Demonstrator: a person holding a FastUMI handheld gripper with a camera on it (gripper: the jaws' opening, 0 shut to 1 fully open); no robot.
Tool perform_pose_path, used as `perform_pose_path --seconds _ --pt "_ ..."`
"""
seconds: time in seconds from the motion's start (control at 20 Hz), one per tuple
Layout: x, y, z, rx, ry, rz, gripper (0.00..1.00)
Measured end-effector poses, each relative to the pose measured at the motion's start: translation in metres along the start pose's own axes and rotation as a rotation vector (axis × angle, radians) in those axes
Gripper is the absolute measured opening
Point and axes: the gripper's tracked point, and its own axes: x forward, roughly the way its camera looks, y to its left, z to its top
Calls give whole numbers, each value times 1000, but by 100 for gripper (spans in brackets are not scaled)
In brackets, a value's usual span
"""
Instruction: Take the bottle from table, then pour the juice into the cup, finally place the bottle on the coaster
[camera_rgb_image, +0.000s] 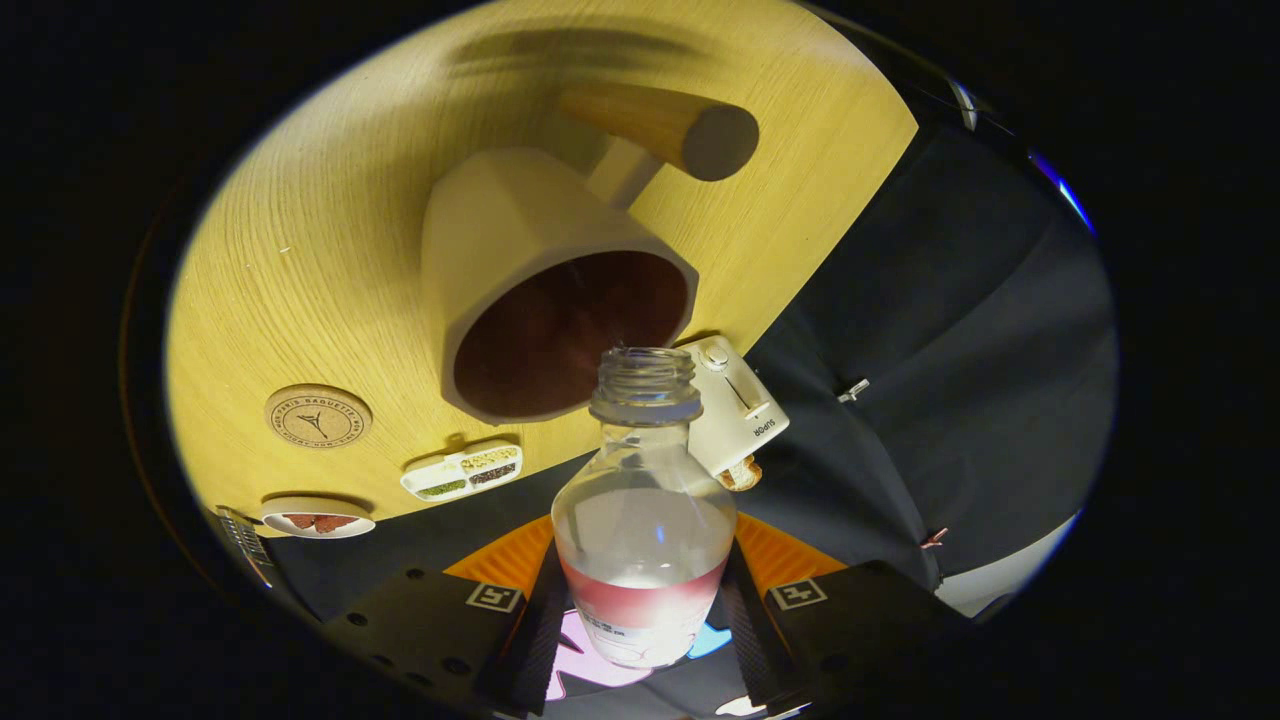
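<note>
Pinching 1 bottle (643, 520) w/ gripper (640, 610), neck at 1 cup (545, 290), 1 coaster (318, 416) nearby.

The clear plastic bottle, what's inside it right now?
The clear plastic bottle, held between the tongs, has no cap and holds a little red juice near its base. The label hides the very bottom. Its mouth points at the white cup.

"PARIS BAGUETTE" round the cork coaster (318, 416)

Gripper (640, 610) clamps uncapped bottle (642, 520) on both sides, its mouth at cup (545, 300) rim; coaster (318, 416) apart.
</note>
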Motion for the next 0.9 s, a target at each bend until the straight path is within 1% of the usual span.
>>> perform_pose_path --seconds 0.3,0.55,0.65,0.9 --pt "-8 13 -6 12 26 31 74" --pt "-14 25 -20 102 57 39 74" --pt "-17 26 -24 167 59 28 74" --pt "-24 32 -31 421 77 11 74"
